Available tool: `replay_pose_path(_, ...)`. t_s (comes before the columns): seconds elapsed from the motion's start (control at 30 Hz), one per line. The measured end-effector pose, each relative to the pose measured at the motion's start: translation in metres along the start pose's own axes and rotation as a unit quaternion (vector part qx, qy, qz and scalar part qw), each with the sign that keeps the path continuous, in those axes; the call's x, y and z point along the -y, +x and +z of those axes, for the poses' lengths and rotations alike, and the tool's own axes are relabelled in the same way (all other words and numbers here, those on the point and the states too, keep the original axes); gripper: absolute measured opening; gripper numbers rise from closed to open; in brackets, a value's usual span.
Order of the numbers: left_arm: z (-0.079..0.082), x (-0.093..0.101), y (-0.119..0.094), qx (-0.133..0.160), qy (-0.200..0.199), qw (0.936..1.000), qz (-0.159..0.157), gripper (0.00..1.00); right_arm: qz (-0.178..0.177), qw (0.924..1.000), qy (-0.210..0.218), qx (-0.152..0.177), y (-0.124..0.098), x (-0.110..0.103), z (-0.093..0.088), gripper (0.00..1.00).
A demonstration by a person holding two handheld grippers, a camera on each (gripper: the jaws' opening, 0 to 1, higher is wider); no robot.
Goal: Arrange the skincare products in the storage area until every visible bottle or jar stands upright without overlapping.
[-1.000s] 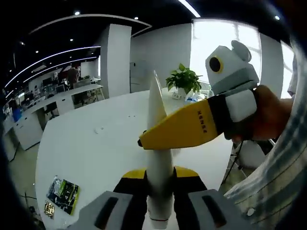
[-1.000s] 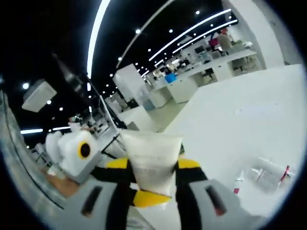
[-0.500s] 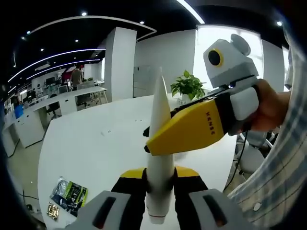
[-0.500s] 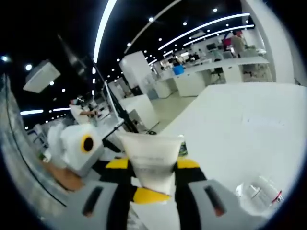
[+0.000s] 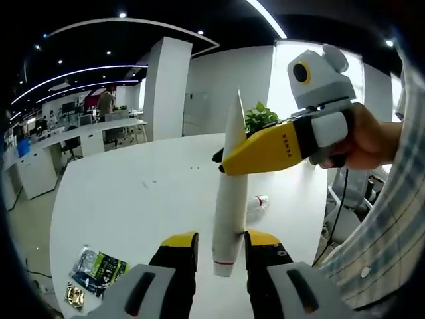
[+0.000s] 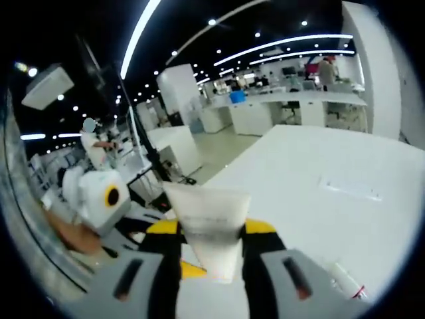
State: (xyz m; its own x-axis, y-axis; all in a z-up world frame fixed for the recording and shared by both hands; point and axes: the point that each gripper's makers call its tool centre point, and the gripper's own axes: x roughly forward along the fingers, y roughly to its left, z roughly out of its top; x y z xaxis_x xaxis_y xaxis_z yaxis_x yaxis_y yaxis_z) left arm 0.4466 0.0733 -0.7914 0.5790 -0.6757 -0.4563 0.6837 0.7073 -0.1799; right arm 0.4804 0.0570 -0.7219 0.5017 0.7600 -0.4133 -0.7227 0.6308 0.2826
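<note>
A white squeeze tube [image 5: 229, 193] hangs upright over the white table [image 5: 133, 199], its capped end with a red line pointing down. My right gripper [image 5: 228, 163] comes in from the right, held by a hand, and is shut on the tube's upper part. In the right gripper view the tube's flat crimped end [image 6: 207, 212] sits pinched between the yellow jaws of my right gripper [image 6: 207, 232]. My left gripper [image 5: 222, 242] is open below, its jaws standing either side of the tube's lower end with a gap on each side.
A small clear bottle [image 5: 256, 203] lies on its side on the table beyond the tube. Printed sachets [image 5: 98, 269] lie near the table's left edge. Another clear bottle [image 6: 346, 284] lies at the lower right. A potted plant [image 5: 257, 119] stands at the far side.
My left gripper's jaws have parted and let go of the tube. The right gripper keeps its hold and has carried the tube slightly up and to the right.
</note>
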Motion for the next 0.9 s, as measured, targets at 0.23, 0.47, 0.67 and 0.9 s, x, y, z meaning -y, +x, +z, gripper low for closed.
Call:
replay_pose_path(0.23,-0.008,-0.015,-0.01,0.0,0.004,1.0,-0.007,0.38,-0.033,0.9994,0.002,-0.005,0.009,0.014,0.002,0.33)
replay_pose_path(0.47,-0.023,-0.027,-0.012,-0.005,-0.025,0.9995,-0.019,0.48,-0.065,0.9978,0.015,-0.003,0.022,0.034,0.001,0.33)
replay_pose_path(0.67,-0.023,-0.028,-0.012,-0.012,-0.017,0.9997,-0.01,0.62,-0.076,0.9969,0.021,0.002,0.03,0.05,0.006,0.33)
replay_pose_path(0.9,-0.029,-0.035,-0.005,-0.032,0.0,0.9995,0.002,0.64,-0.091,0.9954,0.027,0.009,0.038,0.078,0.011,0.33)
